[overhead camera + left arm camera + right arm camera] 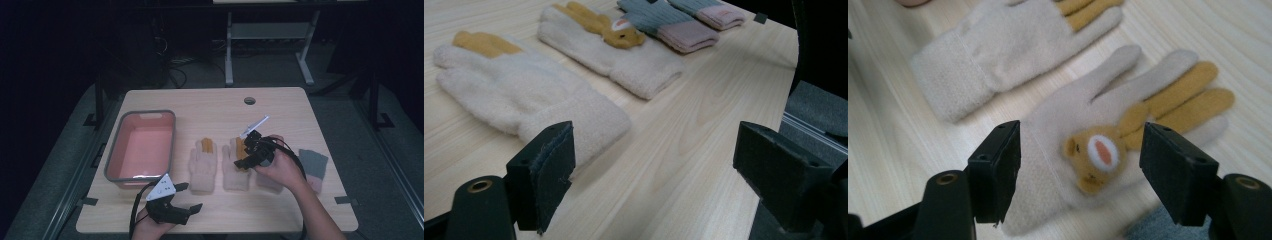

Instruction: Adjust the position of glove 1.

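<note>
Since the right gripper (1080, 165) hangs right over the cream glove with the bear face (1098, 150), jaws wide apart on either side of its palm and not touching it, I'd call this the reach-in step of a pick, with nothing gripped yet. That glove lies flat on the table (280, 107), second in the row, just beside its twin cream glove (202, 167) and near the grey-and-pink glove (313, 165). In the high view its long axis runs front to back: cuff toward the person, the mustard fingers pointing to the far edge. Next move (just my guess) needs the jaws lowered onto the fabric and closed across the palm, pinching the width, then probably a lift toward the pink tub (142, 145). The left gripper (654, 170) idles low at the near edge, jaws apart too, holding nothing.
</note>
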Demonstrator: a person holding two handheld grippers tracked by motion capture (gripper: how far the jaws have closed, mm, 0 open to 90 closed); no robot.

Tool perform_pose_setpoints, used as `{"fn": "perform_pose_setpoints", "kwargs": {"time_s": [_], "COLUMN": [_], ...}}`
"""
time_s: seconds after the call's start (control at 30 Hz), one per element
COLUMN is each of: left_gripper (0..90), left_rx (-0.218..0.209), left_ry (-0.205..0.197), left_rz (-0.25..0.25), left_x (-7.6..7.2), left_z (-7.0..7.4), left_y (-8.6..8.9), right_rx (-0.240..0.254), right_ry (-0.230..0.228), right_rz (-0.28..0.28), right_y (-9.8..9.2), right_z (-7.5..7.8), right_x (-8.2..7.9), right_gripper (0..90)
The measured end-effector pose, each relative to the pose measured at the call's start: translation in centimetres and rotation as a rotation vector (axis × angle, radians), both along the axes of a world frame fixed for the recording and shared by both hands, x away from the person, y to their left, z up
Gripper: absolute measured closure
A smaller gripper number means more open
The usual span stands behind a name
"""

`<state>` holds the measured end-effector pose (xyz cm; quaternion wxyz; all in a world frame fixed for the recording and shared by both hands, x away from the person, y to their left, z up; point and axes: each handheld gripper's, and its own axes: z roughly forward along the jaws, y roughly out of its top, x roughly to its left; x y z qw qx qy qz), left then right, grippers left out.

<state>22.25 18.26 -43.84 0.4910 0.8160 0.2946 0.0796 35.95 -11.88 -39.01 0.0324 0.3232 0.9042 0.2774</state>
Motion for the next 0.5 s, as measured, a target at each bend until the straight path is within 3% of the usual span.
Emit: {"fn": "perform_pose_setpoints", "kwargs": {"time_s": [0.5], "left_gripper": [17.0], "left_rx": [0.000], "left_ry": [-0.007], "left_rz": [-0.003], "left_x": [0.0], "left_z": [-0.1], "left_y": [-0.3], "right_rx": [-0.103], "right_ry": [0.053], "right_rz": [0.018], "right_y": [1.1], "right_z": [-2.4], "right_x": [1.0], "right_gripper": [37.3]}}
